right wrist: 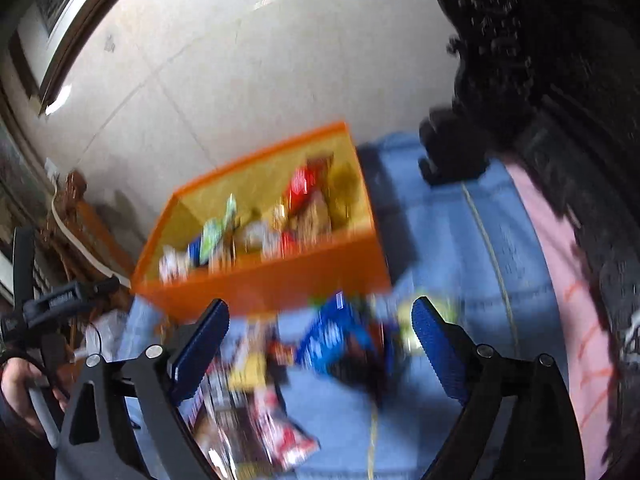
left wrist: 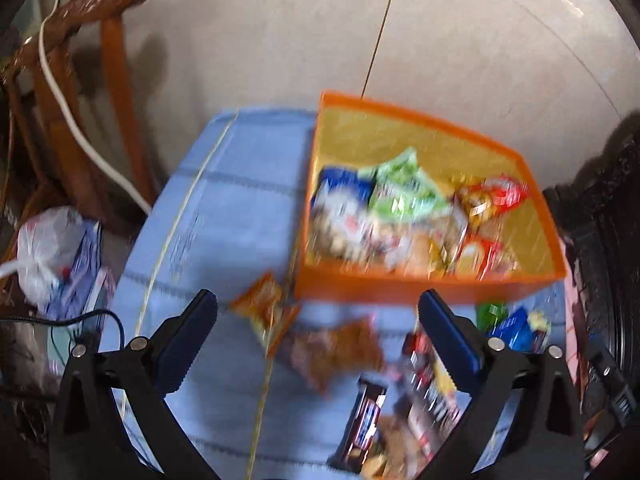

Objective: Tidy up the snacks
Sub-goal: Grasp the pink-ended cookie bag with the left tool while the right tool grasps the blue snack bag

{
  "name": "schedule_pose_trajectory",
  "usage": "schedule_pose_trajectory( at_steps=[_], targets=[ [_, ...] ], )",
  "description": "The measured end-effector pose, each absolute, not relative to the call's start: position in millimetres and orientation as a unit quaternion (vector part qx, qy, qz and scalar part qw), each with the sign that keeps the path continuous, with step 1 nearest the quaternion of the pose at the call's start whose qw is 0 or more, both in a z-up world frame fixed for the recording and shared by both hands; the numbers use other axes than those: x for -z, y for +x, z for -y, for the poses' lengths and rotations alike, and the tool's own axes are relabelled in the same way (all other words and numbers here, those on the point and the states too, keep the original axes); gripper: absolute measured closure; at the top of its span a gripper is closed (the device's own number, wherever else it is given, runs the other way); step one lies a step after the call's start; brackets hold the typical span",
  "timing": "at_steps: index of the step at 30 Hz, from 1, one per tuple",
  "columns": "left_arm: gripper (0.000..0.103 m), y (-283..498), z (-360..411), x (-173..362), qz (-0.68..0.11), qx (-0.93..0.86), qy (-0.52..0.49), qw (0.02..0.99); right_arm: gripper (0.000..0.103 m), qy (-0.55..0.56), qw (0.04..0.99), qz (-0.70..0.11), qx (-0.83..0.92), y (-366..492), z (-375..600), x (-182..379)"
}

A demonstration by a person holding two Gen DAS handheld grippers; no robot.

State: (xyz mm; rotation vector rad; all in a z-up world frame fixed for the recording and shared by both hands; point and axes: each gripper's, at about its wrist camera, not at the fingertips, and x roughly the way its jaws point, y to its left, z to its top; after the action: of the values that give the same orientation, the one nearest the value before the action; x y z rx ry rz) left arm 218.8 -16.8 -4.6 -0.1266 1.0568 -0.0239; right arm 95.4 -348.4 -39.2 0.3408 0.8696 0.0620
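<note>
A blue checked cloth point(left wrist: 240, 216) is seen spread over the bench, with pale floor tiles point(left wrist: 460, 40) visible beyond it. An orange bin point(left wrist: 400, 286) is set on the cloth's far side and is already loaded with snack packets point(left wrist: 400, 208), among them a green one point(left wrist: 404, 188) and a red one point(left wrist: 500, 194). Carved dark furniture point(right wrist: 540, 60) is crowded against one edge of the bench, and a wooden chair point(left wrist: 80, 60) draped with a white cable point(left wrist: 80, 132) is stood at the other. More snacks are left scattered on the cloth in front of the bin: an orange packet point(left wrist: 264, 312), a brown packet point(left wrist: 340, 354), a dark chocolate bar point(left wrist: 362, 420) and a blue packet point(right wrist: 332, 332). The left gripper point(left wrist: 316, 344) is held above them with its fingers point(left wrist: 188, 344) spread wide and nothing between them. The right gripper point(right wrist: 320, 344) is likewise spread apart and unloaded over the blurred pile.
</note>
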Motion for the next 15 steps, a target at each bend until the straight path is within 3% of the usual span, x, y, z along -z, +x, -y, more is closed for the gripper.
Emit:
schedule_pose_trajectory(
  at_steps=[4, 15],
  targets=[
    [0.004, 185, 12, 23, -0.527, 0.019, -0.057, 0.848, 0.010, 0.175, 0.865, -0.466, -0.060, 67, 338, 58],
    [0.004, 138, 7, 41, -0.550, 0.014, -0.038, 0.834, 0.010, 0.187, 0.845, -0.495, -0.074, 38, 316, 68]
  ],
)
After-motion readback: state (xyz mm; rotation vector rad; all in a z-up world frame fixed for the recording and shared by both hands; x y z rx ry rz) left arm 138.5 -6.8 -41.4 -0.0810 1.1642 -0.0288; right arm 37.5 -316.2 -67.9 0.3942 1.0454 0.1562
